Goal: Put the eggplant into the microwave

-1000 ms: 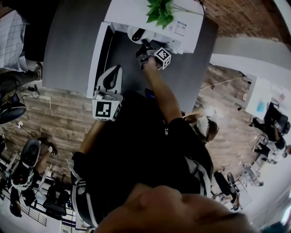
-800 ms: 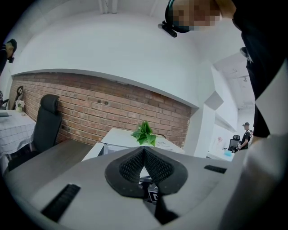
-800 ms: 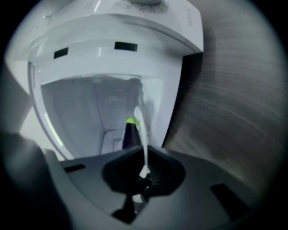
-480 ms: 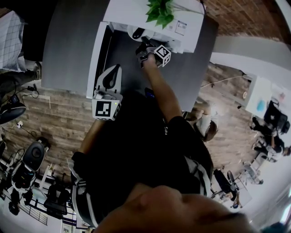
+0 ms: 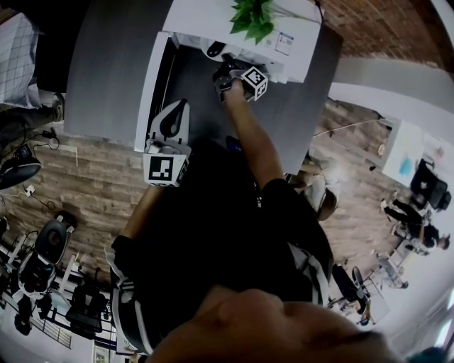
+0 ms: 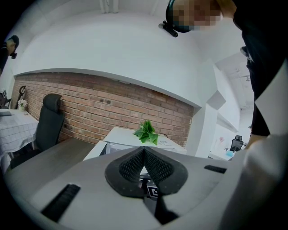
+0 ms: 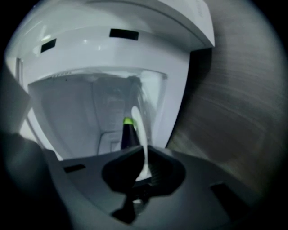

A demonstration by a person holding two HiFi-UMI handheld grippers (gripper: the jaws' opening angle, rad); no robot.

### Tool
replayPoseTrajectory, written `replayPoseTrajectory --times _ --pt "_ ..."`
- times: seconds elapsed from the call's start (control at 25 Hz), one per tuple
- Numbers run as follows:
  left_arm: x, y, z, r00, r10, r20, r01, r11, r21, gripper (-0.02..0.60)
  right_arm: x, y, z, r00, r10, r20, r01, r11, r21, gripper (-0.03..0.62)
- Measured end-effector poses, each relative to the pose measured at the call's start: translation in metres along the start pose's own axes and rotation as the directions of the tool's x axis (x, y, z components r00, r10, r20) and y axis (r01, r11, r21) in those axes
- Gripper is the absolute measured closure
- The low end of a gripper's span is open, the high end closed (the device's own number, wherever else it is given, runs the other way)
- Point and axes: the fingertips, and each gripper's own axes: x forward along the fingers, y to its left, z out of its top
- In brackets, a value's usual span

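The white microwave [image 5: 241, 32] stands open on the grey table, and its pale cavity [image 7: 90, 108] fills the right gripper view. My right gripper [image 5: 223, 69] is at the cavity's mouth, shut on the rim of a white plate [image 7: 137, 123]. The dark eggplant [image 7: 129, 134] with its green cap rests on that plate, just inside the opening. From above the plate [image 5: 212, 49] shows at the microwave's front. My left gripper [image 5: 169, 122] hangs back by the open door [image 5: 147, 88], jaws shut and empty, its pads [image 6: 130, 165] meeting at the tips.
A green plant [image 5: 250, 18] sits on top of the microwave. The grey table [image 5: 113, 64] extends to the left, with a dark chair [image 6: 49, 121] and a brick wall behind. The floor is wood planks, with chairs and people farther off.
My right gripper has edged slightly farther toward the microwave opening with the plate. The left gripper has stayed where it was.
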Motion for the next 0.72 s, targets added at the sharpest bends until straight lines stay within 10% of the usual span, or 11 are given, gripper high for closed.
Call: replayPoseTrajectory --times 0.72 --pt "0.0067 -0.0004 0.0006 1.000 -0.012 -0.002 0.012 1.000 0.012 0.549 -0.0008 -0.0033 0.0065 0.999 -0.023 -0.023 0.022 0.998 -0.063 0.451"
